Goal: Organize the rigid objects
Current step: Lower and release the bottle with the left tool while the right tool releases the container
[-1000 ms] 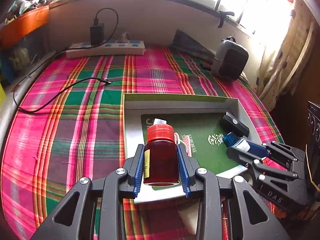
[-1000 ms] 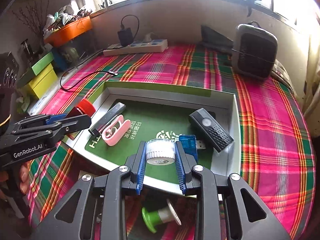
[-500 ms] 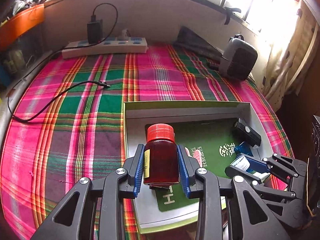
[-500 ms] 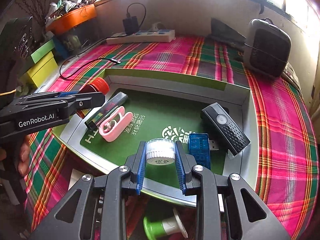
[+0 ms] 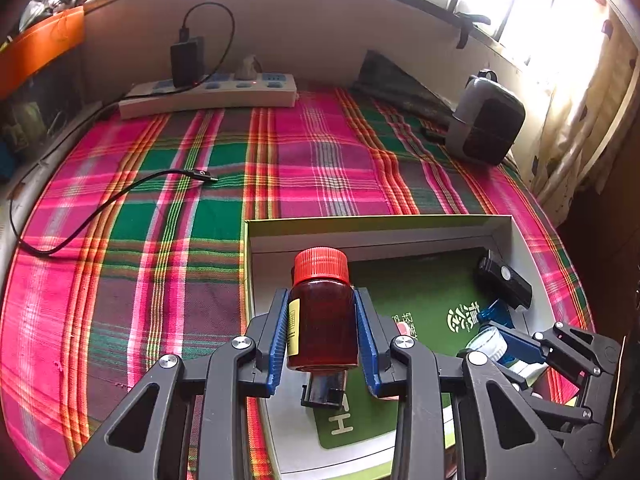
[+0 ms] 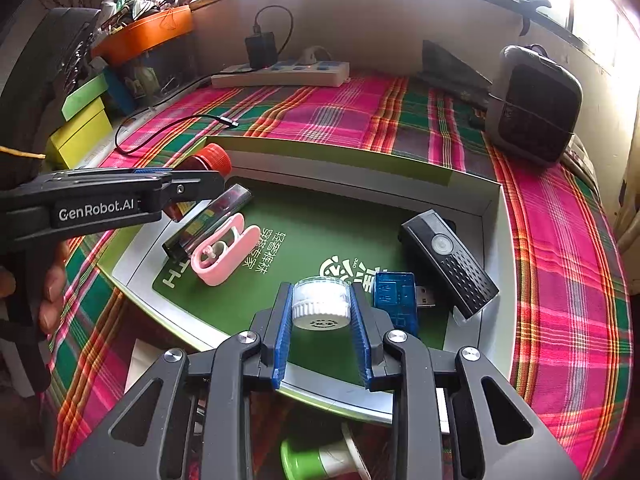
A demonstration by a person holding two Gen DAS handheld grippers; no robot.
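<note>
The left gripper has its ribbed blue pads closed on a small jar of dark red, see-through plastic with a ridged red screw cap and a yellow label strip on its side; in the left wrist view it stands upright in the lower middle of the frame, above the left part of the shallow box. The box is cardboard with pale grey walls, a lime-green outer edge and a flat green insert printed with white characters. The right gripper is clamped on a short round white container with a milled rim, at the lower centre of the right wrist view, over the near edge of the box. Inside the box lie a glossy pink oval case, a dark clear rectangular tube touching it, a translucent blue USB stick and a black device with a dotted grille. Everything rests on a woven plaid cloth of pink, green and orange.
</note>
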